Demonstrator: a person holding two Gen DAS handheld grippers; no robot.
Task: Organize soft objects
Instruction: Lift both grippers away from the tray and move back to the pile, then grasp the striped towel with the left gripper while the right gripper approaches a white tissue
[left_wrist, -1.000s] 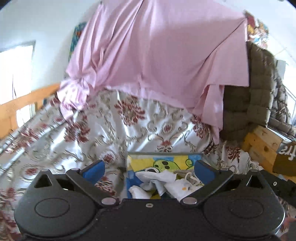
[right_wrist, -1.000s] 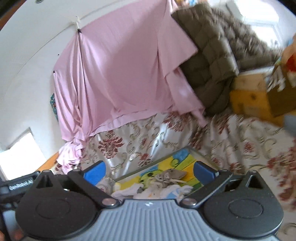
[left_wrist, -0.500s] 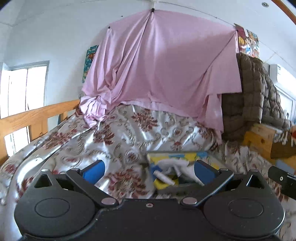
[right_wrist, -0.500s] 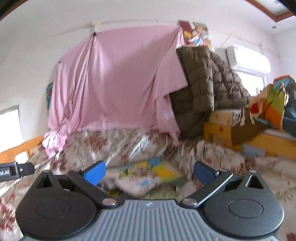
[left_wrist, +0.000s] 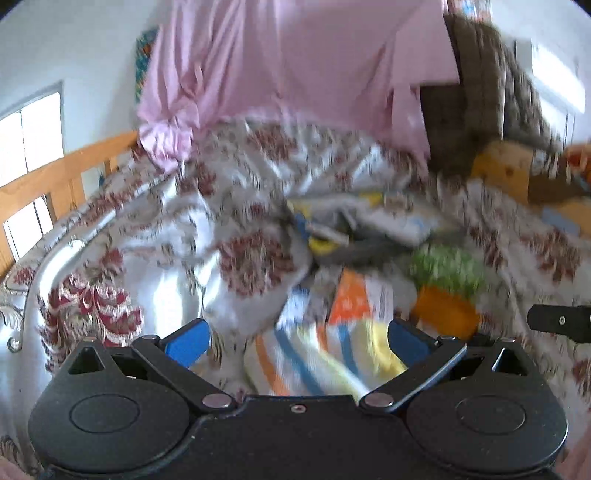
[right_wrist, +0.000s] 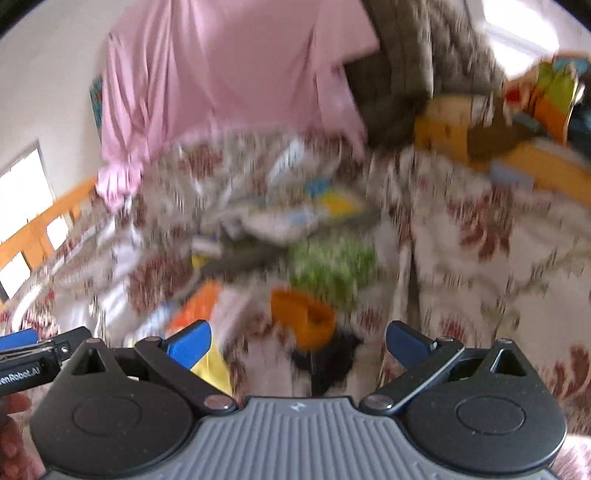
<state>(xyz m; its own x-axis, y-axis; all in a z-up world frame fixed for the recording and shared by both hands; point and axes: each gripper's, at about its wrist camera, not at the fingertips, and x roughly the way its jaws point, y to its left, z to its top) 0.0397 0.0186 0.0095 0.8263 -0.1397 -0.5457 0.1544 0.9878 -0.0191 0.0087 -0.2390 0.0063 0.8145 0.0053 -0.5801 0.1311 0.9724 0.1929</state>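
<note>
Both claws have dipped toward the bed (left_wrist: 110, 236): left claw (left_wrist: 295, 338) spread above striped cloth (left_wrist: 314, 365), right claw (right_wrist: 297, 341) spread near the orange sock (right_wrist: 306, 317).

One striped cloth (left_wrist: 317, 365), one green item (left_wrist: 447, 267), one orange item (left_wrist: 445, 317), one black item (right_wrist: 327, 358), one tray (left_wrist: 354, 247).
</note>
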